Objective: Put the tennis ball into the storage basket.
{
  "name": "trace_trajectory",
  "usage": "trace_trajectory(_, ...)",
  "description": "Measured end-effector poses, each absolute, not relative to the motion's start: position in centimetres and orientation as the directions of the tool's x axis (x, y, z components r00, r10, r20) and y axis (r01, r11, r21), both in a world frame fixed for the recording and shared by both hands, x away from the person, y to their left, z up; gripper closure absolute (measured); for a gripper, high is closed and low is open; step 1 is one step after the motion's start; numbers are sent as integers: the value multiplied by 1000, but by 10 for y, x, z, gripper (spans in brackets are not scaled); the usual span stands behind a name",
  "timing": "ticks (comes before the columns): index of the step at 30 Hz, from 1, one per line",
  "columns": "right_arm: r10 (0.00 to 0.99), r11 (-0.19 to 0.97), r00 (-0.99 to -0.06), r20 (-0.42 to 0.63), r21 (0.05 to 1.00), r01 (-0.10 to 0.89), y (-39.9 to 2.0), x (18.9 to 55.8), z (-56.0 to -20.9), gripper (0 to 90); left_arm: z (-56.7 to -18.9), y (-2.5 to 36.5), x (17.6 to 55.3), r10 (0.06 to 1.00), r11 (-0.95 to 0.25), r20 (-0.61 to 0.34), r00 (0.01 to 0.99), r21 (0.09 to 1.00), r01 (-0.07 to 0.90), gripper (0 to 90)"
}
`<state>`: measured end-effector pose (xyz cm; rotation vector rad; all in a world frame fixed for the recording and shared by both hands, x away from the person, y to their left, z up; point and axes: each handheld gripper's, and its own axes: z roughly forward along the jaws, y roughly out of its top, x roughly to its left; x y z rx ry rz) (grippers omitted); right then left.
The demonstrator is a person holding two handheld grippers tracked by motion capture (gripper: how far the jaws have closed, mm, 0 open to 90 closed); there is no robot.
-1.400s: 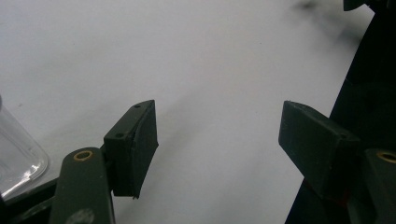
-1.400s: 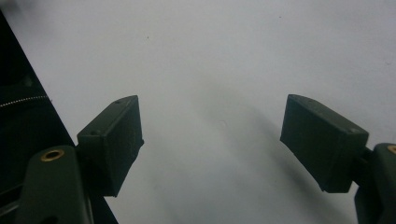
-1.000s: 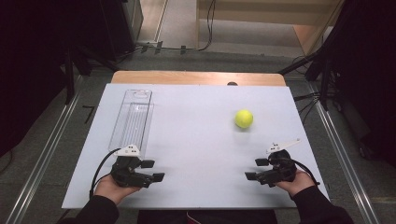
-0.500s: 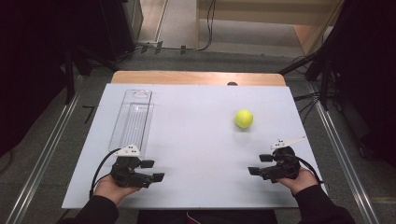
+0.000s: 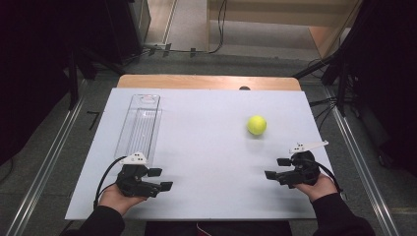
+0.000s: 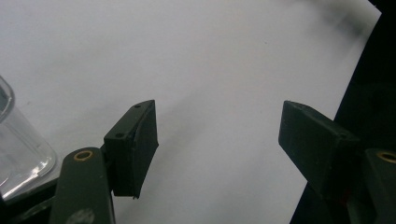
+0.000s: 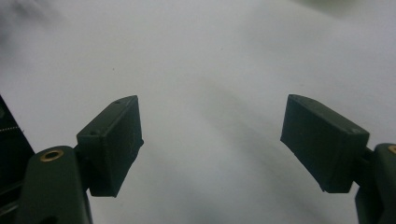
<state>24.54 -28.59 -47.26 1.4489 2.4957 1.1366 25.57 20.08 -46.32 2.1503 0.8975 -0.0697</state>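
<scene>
- High view: white board (image 5: 206, 162) on a wooden table (image 5: 196, 81), yellow-green ball (image 5: 256, 125) right of centre, clear plastic tray (image 5: 139, 127) lying lengthwise along the left side.
- Right gripper (image 5: 277, 168) held low near the front right edge, jaws spread wide and empty, pointing left across the board; ball farther back on the board and slightly left of it — apart, no contact.
- Left gripper (image 5: 160, 180) near the front left edge, jaws likewise parted with nothing between, pointing right; near end of the tray just behind it, ball well apart on the far side of the board.
- Left gripper view: left gripper (image 6: 217, 140) with two black pads wide apart over bare white surface, rounded corner of the clear plastic tray (image 6: 18, 144) at the lower left beside one jaw — whether touching, cannot tell; dark edge of the board at the right.
- Right gripper view: right gripper (image 7: 210, 140) with pads spread over plain white board (image 7: 210, 70), a faint yellowish blur at the top edge, too soft to identify.
</scene>
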Motion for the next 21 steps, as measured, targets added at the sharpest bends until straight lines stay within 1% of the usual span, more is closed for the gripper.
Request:
trace_trajectory(11,788,249,-528,317,621,743,-292,253,-470,185,-464,201,256,581,-440,-321,748,650,620,292)
trace_trajectory(21,796,240,-516,315,619,748,-293,260,-469,186,-464,201,256,587,-442,-311,748,650,618,292)
